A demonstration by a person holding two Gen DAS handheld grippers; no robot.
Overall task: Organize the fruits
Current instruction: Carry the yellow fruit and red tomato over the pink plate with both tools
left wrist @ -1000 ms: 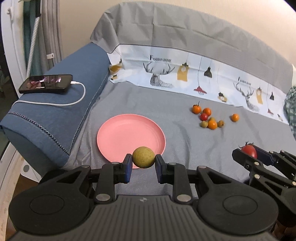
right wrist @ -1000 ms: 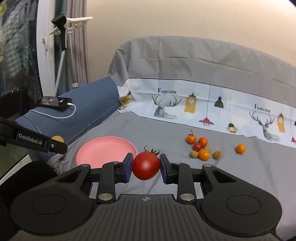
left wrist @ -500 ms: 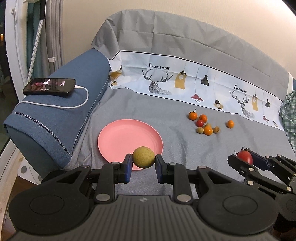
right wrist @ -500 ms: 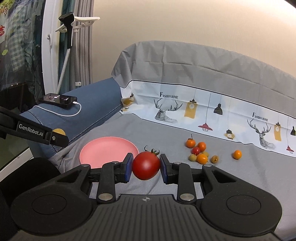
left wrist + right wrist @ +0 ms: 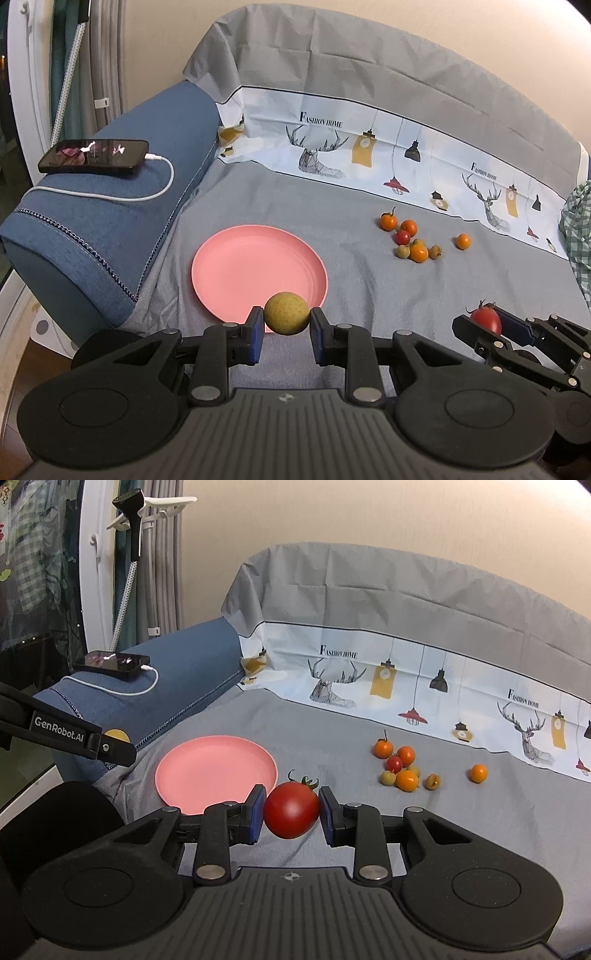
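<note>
The left gripper (image 5: pixel 287 326) is clamped on a round, dull yellow-green fruit (image 5: pixel 287 313) low in the centre of the left wrist view, its blue pads pressing both sides so the fruit rides clear of the grey sofa cover (image 5: pixel 332 206). The right gripper (image 5: pixel 291 812) is likewise clamped on a glossy red tomato with a green stalk (image 5: pixel 291 809), and shows again at the lower right of the left wrist view (image 5: pixel 487 320). Both hover near the near edge of the round, flat pink plastic plate (image 5: pixel 240 266), which lies empty on the cover in the middle left of the frame; it looks like the collecting spot, so each fruit is probably held ready for setting down there. To the right of centre eight small fruits remain loose (image 5: pixel 410 240): four orange, one red and three dull yellow-green, seven bunched together and one orange one (image 5: pixel 462 241) a little apart. So there are ten fruits, two grippers and one plate. At upper left a black phone (image 5: pixel 94 156) on a white cable rests on the blue armrest (image 5: pixel 110 221).
</note>
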